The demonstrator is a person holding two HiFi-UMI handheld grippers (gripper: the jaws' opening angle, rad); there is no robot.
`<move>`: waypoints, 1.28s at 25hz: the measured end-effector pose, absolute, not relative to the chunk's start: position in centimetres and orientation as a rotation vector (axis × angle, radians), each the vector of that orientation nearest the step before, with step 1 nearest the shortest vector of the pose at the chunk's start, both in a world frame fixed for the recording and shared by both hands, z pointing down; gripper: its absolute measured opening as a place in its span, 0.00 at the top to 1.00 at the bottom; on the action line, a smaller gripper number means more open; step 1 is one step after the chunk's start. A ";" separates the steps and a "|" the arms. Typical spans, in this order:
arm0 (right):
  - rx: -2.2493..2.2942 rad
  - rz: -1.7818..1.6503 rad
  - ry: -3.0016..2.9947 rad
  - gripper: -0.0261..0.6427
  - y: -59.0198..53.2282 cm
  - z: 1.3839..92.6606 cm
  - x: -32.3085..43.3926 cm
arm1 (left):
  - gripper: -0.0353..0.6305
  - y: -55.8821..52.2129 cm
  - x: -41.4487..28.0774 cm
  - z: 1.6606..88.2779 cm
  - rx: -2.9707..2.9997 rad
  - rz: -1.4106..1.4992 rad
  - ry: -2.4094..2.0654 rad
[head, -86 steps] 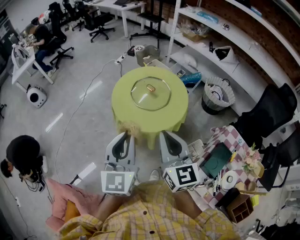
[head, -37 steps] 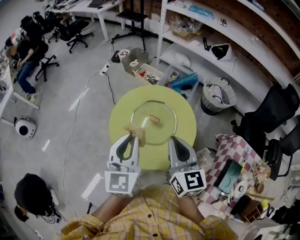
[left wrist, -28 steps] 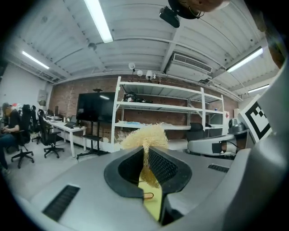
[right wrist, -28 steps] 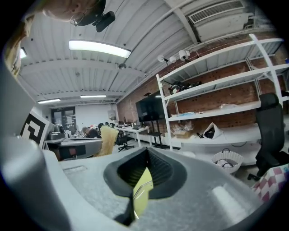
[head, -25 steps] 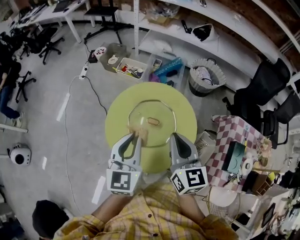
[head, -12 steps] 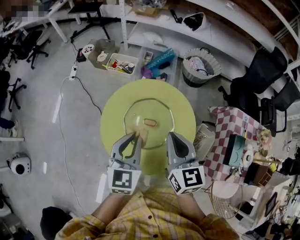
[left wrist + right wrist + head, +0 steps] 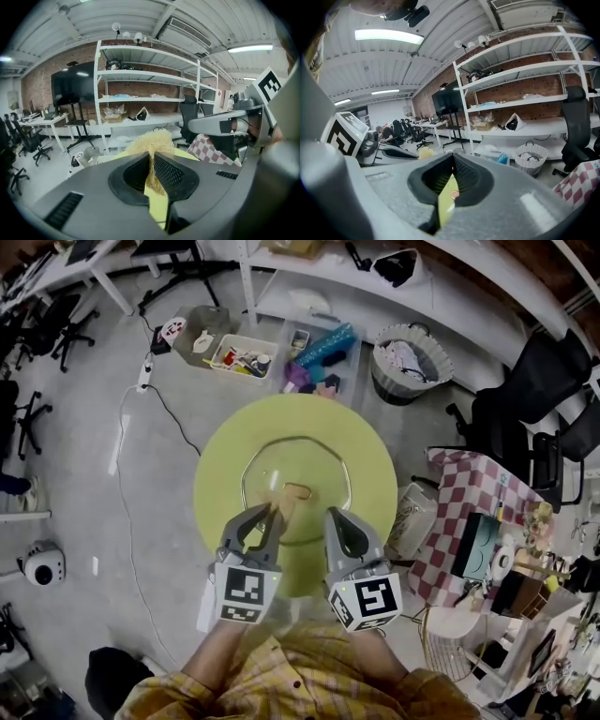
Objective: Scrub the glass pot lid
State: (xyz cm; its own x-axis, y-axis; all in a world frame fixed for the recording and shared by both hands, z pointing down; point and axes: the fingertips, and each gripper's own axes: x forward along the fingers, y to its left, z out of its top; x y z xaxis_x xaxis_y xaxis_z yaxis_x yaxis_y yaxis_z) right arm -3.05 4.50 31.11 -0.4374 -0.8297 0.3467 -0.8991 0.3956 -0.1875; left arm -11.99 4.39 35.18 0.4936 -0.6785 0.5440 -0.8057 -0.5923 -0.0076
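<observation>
A round glass pot lid [image 7: 295, 482] with a copper-coloured handle [image 7: 298, 490] lies flat on a round yellow-green table [image 7: 234, 456]. My left gripper [image 7: 273, 514] is shut on a tan fibrous scrubber [image 7: 279, 503], whose tuft sits over the lid's near edge; in the left gripper view the scrubber [image 7: 153, 144] sticks out between the jaws. My right gripper [image 7: 327, 517] is shut with nothing in it, at the lid's near right edge. The right gripper view shows the table and the handle [image 7: 453, 194] through the narrow slit between the jaws.
Shelving [image 7: 309, 277] runs along the far wall, with storage bins [image 7: 234, 357] and a white laundry basket [image 7: 406, 360] on the floor below. A checkered-cloth table [image 7: 478, 521] with clutter stands at right, black chairs [image 7: 525, 409] behind it. A cable [image 7: 131, 484] crosses the floor at left.
The view has closed in over the table as the person stepped up. Both grippers have advanced to the lid's near edge, the left still holding the scrubber.
</observation>
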 end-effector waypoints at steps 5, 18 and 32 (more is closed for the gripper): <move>1.497 0.555 -2.444 0.97 3.1 33.6 -3.4 | 0.89 2.4 -12.7 38.0 2.439 0.818 -1.271; 1.448 0.638 -2.397 0.97 2.8 38.6 -4.4 | 0.89 1.2 -13.7 45.4 2.298 0.957 -1.205; 1.424 0.649 -2.373 0.97 2.3 41.4 -3.7 | 0.89 -0.6 -13.9 53.5 2.153 1.049 -1.141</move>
